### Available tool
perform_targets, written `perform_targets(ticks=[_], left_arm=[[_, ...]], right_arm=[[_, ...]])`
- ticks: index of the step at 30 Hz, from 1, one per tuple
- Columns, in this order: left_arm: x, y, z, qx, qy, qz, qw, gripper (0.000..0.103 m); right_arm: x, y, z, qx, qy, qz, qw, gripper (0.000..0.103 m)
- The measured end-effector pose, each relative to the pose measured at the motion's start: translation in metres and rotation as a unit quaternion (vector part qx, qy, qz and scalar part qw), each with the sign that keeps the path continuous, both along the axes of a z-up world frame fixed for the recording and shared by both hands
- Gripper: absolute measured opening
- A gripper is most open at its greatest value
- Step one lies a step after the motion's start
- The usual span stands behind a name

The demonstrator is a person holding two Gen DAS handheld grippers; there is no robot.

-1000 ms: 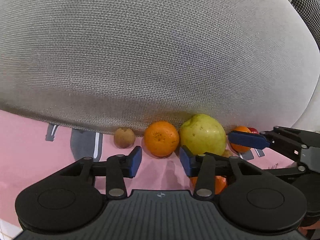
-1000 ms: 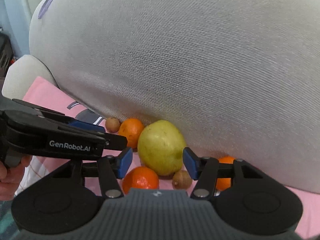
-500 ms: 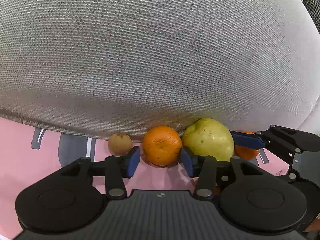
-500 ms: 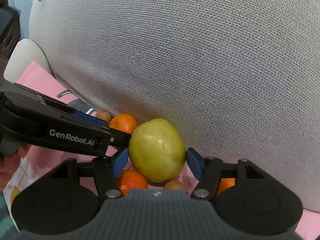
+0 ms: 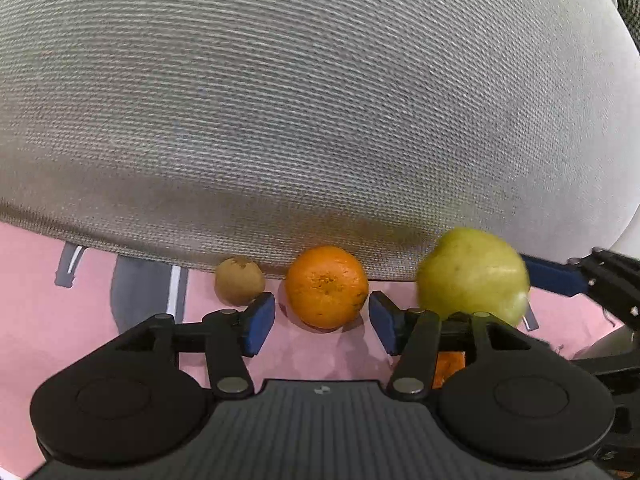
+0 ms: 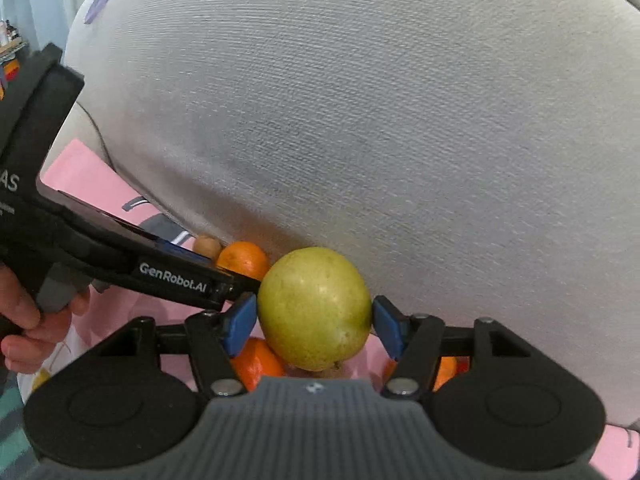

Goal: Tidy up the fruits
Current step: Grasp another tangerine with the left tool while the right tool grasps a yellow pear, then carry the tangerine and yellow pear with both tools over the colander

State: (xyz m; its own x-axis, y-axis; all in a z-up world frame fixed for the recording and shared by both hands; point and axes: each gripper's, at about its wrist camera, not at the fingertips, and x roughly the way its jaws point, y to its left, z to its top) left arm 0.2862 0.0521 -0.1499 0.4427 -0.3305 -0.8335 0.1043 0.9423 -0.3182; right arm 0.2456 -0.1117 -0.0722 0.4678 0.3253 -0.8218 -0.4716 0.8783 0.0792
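Note:
An orange (image 5: pixel 326 286) rests on the pink cloth against the grey cushion, with a small brown fruit (image 5: pixel 239 280) to its left. My left gripper (image 5: pixel 322 320) points down at the orange. Its jaws are opening; the orange sits just ahead of the gap and the pads do not touch it. A large yellow-green fruit (image 6: pixel 314 308) fills my right gripper (image 6: pixel 314 322), both blue pads pressed on its sides. In the left wrist view that fruit (image 5: pixel 472 276) looks blurred at the right. More oranges (image 6: pixel 256 362) lie under it.
A big grey woven cushion (image 5: pixel 320 120) rises right behind the fruits. The pink printed cloth (image 5: pixel 40 300) spreads to the left. A person's hand (image 6: pixel 24 320) grips the left tool at the left edge, close to the right gripper. Another orange (image 6: pixel 446 368) lies right.
The left gripper sank toward the orange and its jaws widened. The right gripper moved in around the yellow-green fruit and took hold of it; the fruit shifted right in the left wrist view.

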Motion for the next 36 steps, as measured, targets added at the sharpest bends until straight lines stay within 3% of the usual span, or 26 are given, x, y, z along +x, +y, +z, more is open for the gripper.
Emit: perform_targets(ticks=[4,7,15,22,29,34,36], left_arm=[[0.0,-0.016,0.0,0.027,-0.003,-0.001,0.9996,0.063],[0.003,-0.028,-0.003,0.043,-0.003,-0.002,0.999,0.053],[0.009,-0.03,0.002,0.029,0.001,0.01,0.9995,0.052],[-0.001,-0.022,0.028,0.029,-0.003,0.027,0.9992,0.052],[-0.025,-0.017,0.063,0.015,-0.024,0.035,0.999,0.052],[-0.048,-0.026,0.089,0.012,-0.035,0.032,0.9988,0.052],[-0.06,-0.01,0.093,0.008,-0.038,0.03,0.9988,0.052]], right_arm=[[0.004,-0.009,-0.002,-0.011,-0.003,-0.018,1.0,0.061],[0.01,-0.009,-0.006,-0.005,0.006,-0.022,1.0,0.061],[0.023,0.004,-0.01,-0.013,0.029,-0.017,0.999,0.062],[0.038,0.009,-0.012,-0.003,0.066,-0.032,0.997,0.062],[0.023,-0.011,0.011,0.034,0.07,-0.049,0.996,0.061],[-0.008,-0.023,0.04,0.063,0.065,-0.06,0.994,0.062],[-0.022,-0.032,0.052,0.077,0.061,-0.067,0.993,0.062]])
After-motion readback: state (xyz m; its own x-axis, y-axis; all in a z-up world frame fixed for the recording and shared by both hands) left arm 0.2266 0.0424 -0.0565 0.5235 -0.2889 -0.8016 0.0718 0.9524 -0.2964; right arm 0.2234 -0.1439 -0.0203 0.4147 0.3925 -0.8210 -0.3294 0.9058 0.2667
